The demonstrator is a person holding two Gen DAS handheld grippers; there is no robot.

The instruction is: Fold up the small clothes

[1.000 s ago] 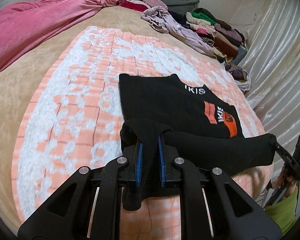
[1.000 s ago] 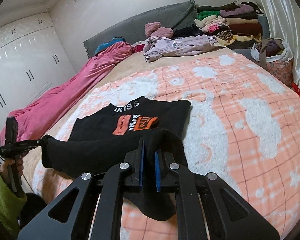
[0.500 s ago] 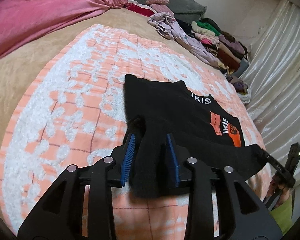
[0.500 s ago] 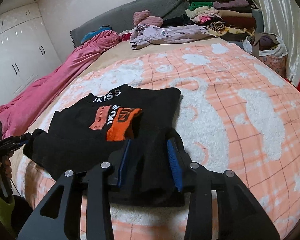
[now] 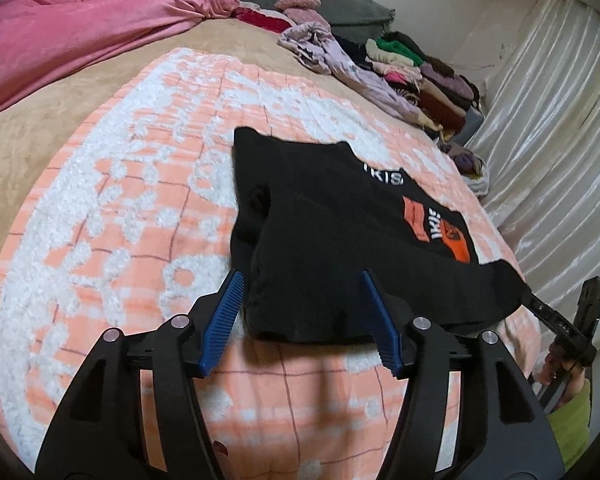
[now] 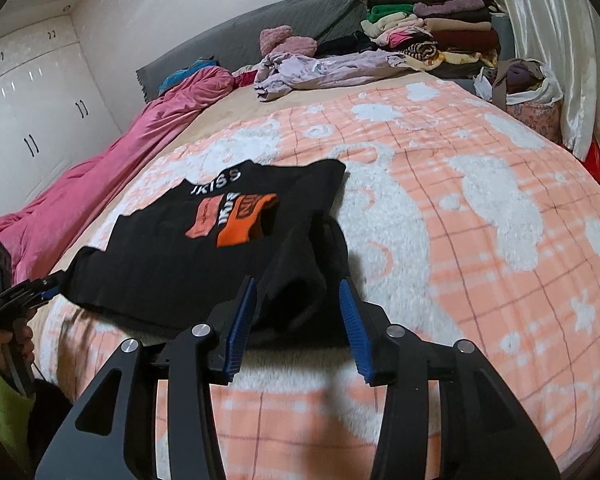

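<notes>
A small black shirt (image 5: 340,216) with white lettering and orange patches lies on the orange-and-white blanket (image 5: 112,216), its near part folded over the rest. It also shows in the right wrist view (image 6: 204,248). My left gripper (image 5: 300,312) is open, its blue pads on either side of the shirt's near left corner. My right gripper (image 6: 298,308) is open around the near right corner, where the cloth is bunched. Each gripper shows at the edge of the other's view: the right (image 5: 556,324), the left (image 6: 24,292).
A pink duvet (image 5: 72,36) lies along the bed's left side. A loose lilac garment (image 6: 320,68) and a stack of folded clothes (image 6: 432,36) sit at the far end by the grey headboard. A bag of clothes (image 6: 528,88) and white curtains (image 5: 552,128) are on the right.
Both grippers were shut on the shirt's near edge and held it up. They carried it forward, opened and let it drop onto the rest of the shirt.
</notes>
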